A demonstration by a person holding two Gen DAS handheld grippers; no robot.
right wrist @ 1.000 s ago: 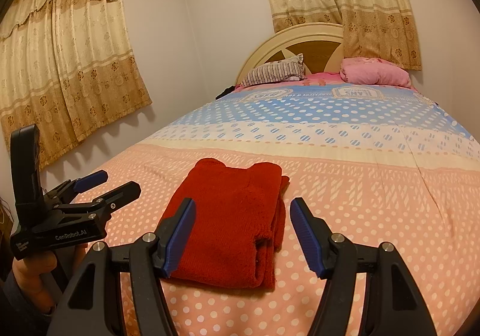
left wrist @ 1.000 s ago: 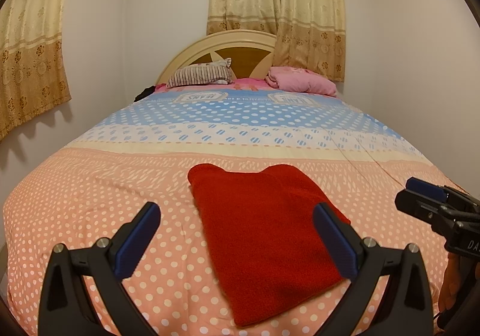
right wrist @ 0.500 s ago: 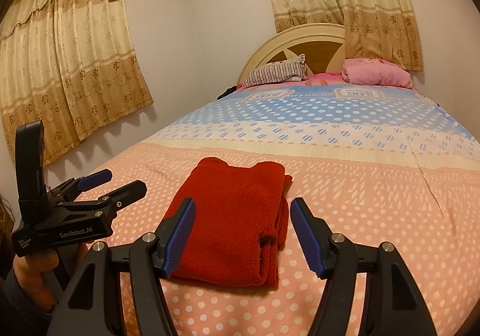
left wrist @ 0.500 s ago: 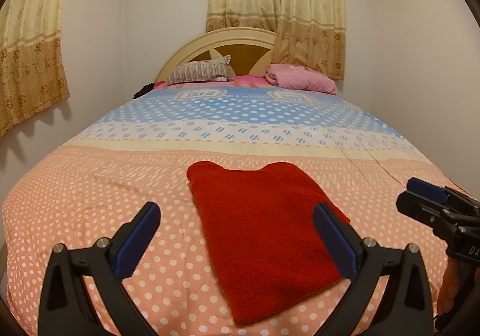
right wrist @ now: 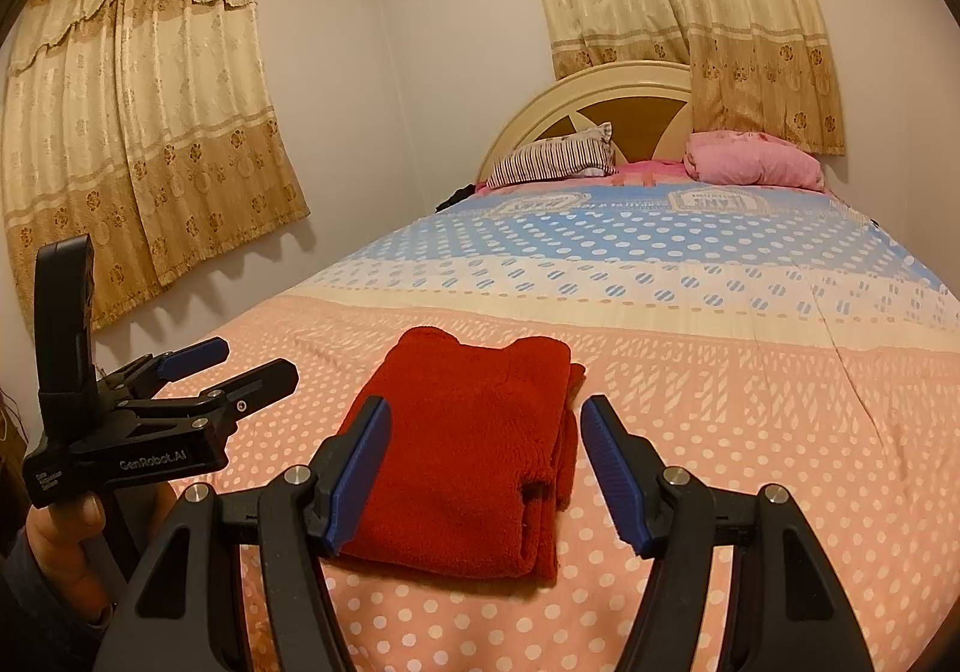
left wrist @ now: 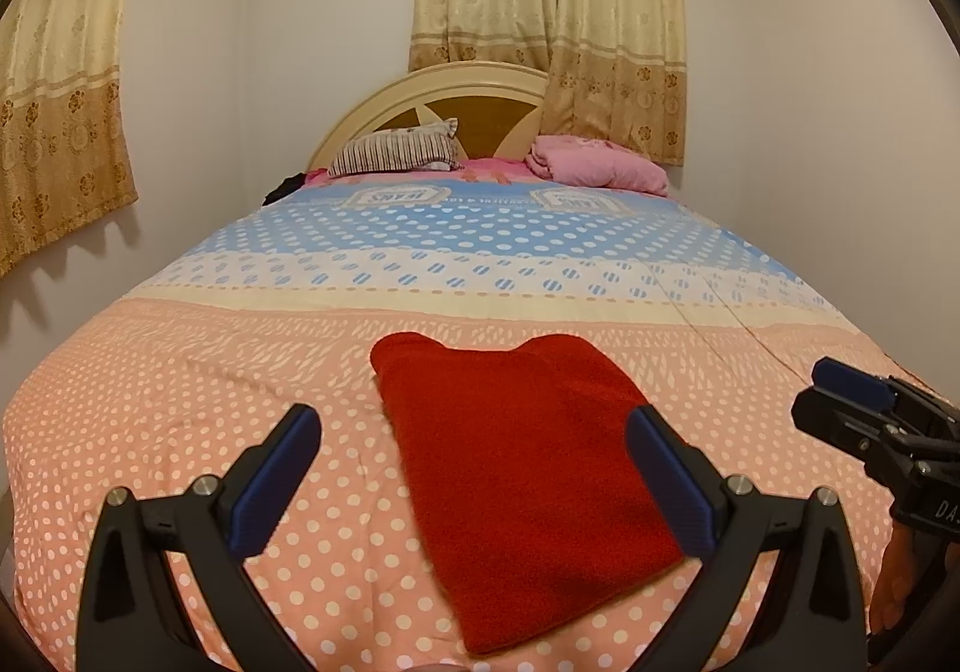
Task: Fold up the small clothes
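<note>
Red folded garment (left wrist: pixel 522 450) lies just ahead of both open, empty tools: left tool (left wrist: pixel 474 462), right tool (right wrist: pixel 486 468).

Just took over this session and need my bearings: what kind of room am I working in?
A bedroom, most likely in a home: a bed with a rounded headboard, pillows at its far end, and curtains over the windows.

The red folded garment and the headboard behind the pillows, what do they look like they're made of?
The red garment looks like a thick knit or fleece: its surface is matte and fuzzy, and its stacked edges sit plump and soft. The exact fibre can't be told. The headboard looks like painted or lacquered wood: a smooth cream arch with a slight sheen, framing brown panels. It could also be a laminate.
</note>
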